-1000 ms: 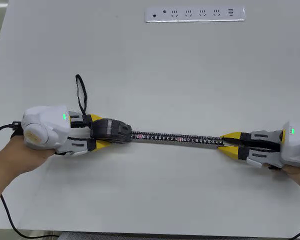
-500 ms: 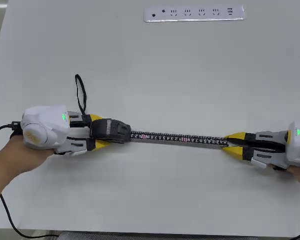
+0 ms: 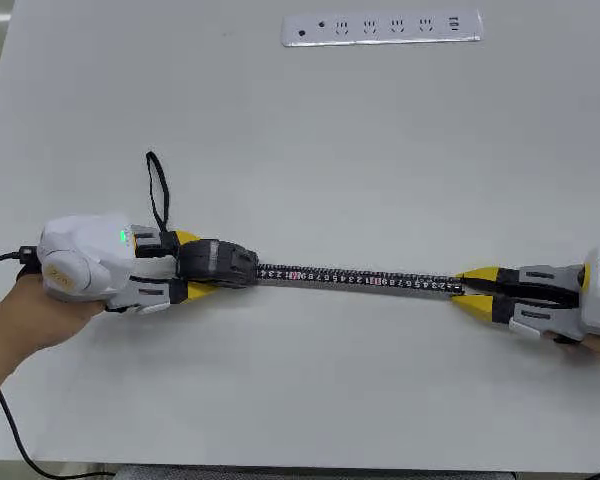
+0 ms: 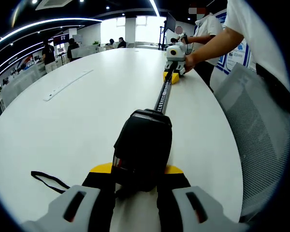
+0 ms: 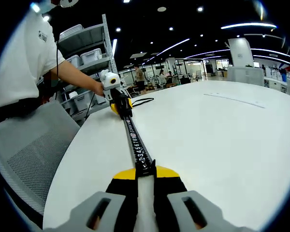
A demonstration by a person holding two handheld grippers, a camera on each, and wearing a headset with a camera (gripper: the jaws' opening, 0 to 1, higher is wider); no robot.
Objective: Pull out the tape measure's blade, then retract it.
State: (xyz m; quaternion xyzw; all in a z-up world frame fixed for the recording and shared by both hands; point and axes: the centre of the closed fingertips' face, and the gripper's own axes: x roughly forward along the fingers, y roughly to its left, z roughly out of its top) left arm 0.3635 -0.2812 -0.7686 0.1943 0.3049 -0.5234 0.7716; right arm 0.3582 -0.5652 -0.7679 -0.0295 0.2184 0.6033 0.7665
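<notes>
Head view: one case [image 3: 218, 264] is clamped in the left gripper's [image 3: 197, 264] jaws at 9 o'clock on the tabletop [image 3: 330, 150], with one blade [image 3: 360, 280] stretched to the right gripper [image 3: 464, 287] at 3 o'clock.
Left gripper view: the case [image 4: 144, 147] is gripped at 6 o'clock.
Right gripper view: the blade's [image 5: 137, 145] end is pinched by the jaws.

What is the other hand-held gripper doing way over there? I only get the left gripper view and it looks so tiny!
Observer: The right gripper view shows it up close. The right hand-held gripper is shut on the end of the blade, with the printed numbers facing up.
Operator: Cool! Is anything behind my gripper?
Observer: Yes. In the head view a black cable leaves the back of the left hand-held gripper, which clamps the tape measure. The cable drops over the near edge of the table.
</notes>
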